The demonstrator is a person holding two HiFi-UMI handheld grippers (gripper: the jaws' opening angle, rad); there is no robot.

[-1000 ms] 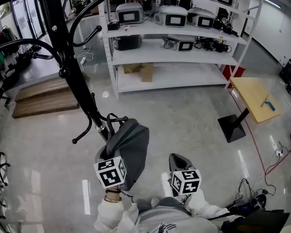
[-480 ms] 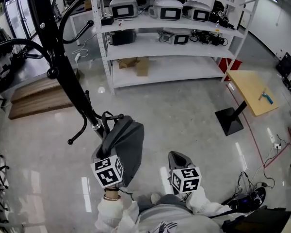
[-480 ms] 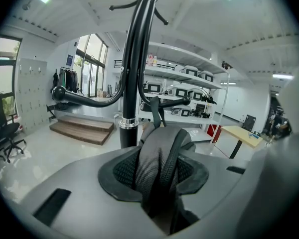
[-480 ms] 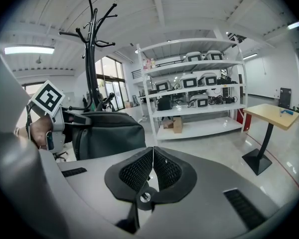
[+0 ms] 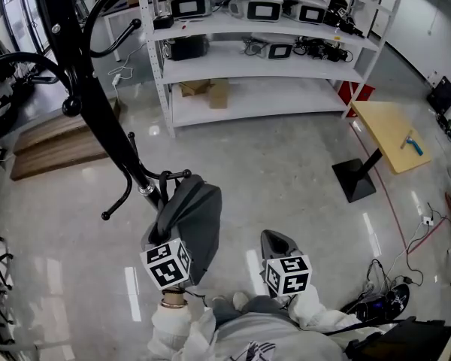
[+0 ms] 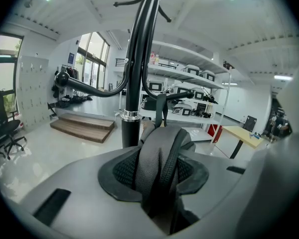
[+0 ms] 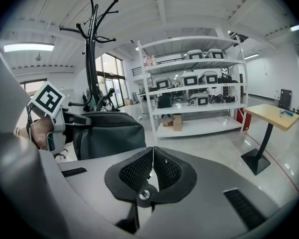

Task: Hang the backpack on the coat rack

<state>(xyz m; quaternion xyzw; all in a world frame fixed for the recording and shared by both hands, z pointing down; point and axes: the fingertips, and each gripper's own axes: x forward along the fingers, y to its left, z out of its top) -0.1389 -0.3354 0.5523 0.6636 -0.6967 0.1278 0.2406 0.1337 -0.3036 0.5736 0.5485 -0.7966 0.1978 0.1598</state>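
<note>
A grey backpack point(image 5: 189, 224) hangs in the air beside the black coat rack pole point(image 5: 98, 104), close to its silver collar point(image 5: 145, 189). My left gripper point(image 6: 157, 183) is shut on a padded mesh strap point(image 6: 159, 153) of the backpack; its marker cube point(image 5: 167, 264) shows below the bag. The bag's thin top loop point(image 6: 161, 108) stands up next to a curved lower hook point(image 6: 177, 94); whether it rests on the hook I cannot tell. My right gripper point(image 7: 153, 168) is shut and empty, to the right of the backpack point(image 7: 107, 133) and apart from it.
White shelving point(image 5: 263, 59) with machines stands behind the rack. A small wooden table point(image 5: 395, 134) on a black foot is at the right, wooden steps point(image 5: 52, 138) at the left. Cables point(image 5: 391, 299) lie on the floor at lower right.
Only the head view has shifted a little. Both grippers and the backpack keep their places beside the rack.
</note>
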